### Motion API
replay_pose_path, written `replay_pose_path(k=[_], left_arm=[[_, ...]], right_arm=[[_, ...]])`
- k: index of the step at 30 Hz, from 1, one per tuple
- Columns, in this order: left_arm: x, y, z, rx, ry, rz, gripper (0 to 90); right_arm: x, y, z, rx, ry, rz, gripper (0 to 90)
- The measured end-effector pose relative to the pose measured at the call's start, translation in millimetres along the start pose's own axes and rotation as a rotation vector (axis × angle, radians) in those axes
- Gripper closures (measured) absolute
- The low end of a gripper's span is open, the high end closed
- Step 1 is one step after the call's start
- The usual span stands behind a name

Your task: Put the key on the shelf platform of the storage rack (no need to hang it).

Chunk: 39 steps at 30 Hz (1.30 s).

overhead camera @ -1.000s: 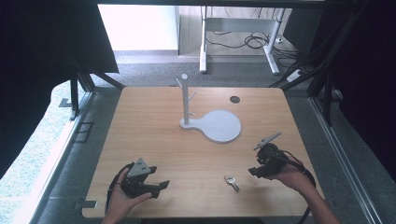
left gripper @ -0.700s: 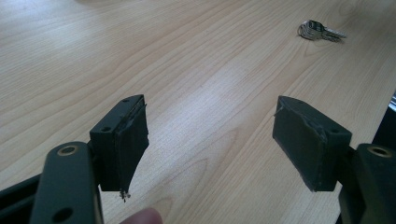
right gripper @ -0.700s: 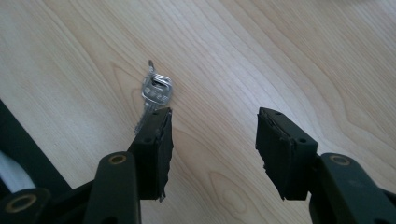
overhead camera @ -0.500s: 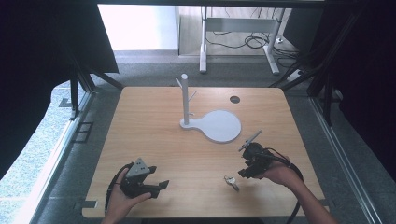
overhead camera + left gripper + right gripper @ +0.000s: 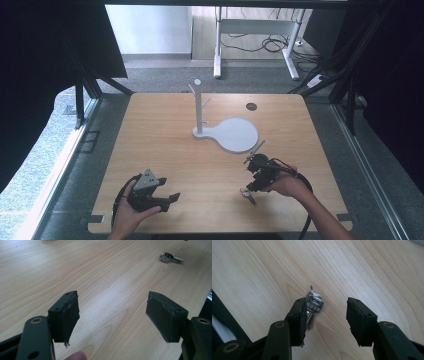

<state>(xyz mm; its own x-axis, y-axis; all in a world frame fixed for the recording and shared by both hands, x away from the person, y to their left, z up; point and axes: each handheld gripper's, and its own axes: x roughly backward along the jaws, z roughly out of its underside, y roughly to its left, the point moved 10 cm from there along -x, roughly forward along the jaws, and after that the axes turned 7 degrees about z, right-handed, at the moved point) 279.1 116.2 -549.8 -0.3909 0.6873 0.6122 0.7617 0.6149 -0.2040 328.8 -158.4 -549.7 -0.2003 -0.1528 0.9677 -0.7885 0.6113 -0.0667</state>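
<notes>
A small bunch of silver keys point(image 5: 313, 305) lies flat on the wooden table point(image 5: 165, 130); the keys point(image 5: 247, 194) sit near the front edge and far off at the top right as the keys point(image 5: 171, 258) in the left gripper view. My right gripper point(image 5: 325, 320) hovers just over them, its jaws apart and having just been closing; the keys lie against the left jaw's inner face, with a gap to the other jaw. The right gripper point(image 5: 252, 186) points down-left. My left gripper point(image 5: 112, 315) rests open and empty at the front left, the left gripper point(image 5: 167, 199) held still.
A white stand point(image 5: 200, 107) with pegs rises from a round white base point(image 5: 235, 135) at the table's middle back. A dark round hole point(image 5: 251, 106) marks the back right. The table's front edge lies close to both hands.
My right gripper has moved left and toward the front edge, coming down over the keys, with its jaws narrower than before. The left gripper has stayed in place.
</notes>
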Motion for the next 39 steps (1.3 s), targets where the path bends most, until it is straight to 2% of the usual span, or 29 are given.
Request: replay_pose_path(k=[11, 23, 30, 39], left_arm=[[-0.1, -1.5, -0.8, -0.004, -0.003, 0.001, 26.8], [0.5, -0.5, -0.5, -0.004, -0.003, 0.001, 26.8], [2.7, -0.3, -1.6, -0.006, -0.010, -0.001, 26.7], [2.5, -1.6, -1.9, -0.008, -0.008, 0.001, 26.7]], right_arm=[[-4.4, 9.4, -12.0, 0.014, 0.016, -0.013, 55.5], [-18.8, 17.6, -22.3, 0.009, 0.067, -0.040, 62.4], [-32.3, 19.2, -21.4, 0.026, 0.110, -0.016, 67.3], [-42.2, 21.5, -19.5, 0.021, 0.134, -0.016, 72.9]])
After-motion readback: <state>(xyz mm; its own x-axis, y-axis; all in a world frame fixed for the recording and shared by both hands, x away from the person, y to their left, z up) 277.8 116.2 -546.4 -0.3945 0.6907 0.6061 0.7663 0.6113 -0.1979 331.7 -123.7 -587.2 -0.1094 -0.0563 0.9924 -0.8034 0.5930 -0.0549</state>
